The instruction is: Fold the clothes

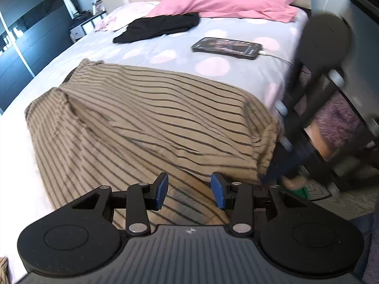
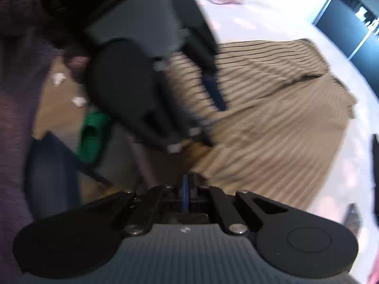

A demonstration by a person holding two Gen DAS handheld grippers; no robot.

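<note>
Tan striped garment (image 1: 146, 123) lies spread on the bed (image 1: 165, 47), just ahead of the left hand-held gripper (image 1: 189, 190), whose blue pads stand apart above the cloth, holding nothing. Right hand-held gripper (image 2: 188, 195) is closed at the garment's near edge; whether it pinches cloth is unclear.

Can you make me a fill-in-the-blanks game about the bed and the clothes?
1. The striped garment on the bed is tan with thin ____ stripes.
2. The pillow at the head of the bed is ____.
3. A charging cable is plugged into the ____ lying on the bedspread.
4. The right gripper has its jaws ____.

Missing words: black; pink; phone; shut
</note>
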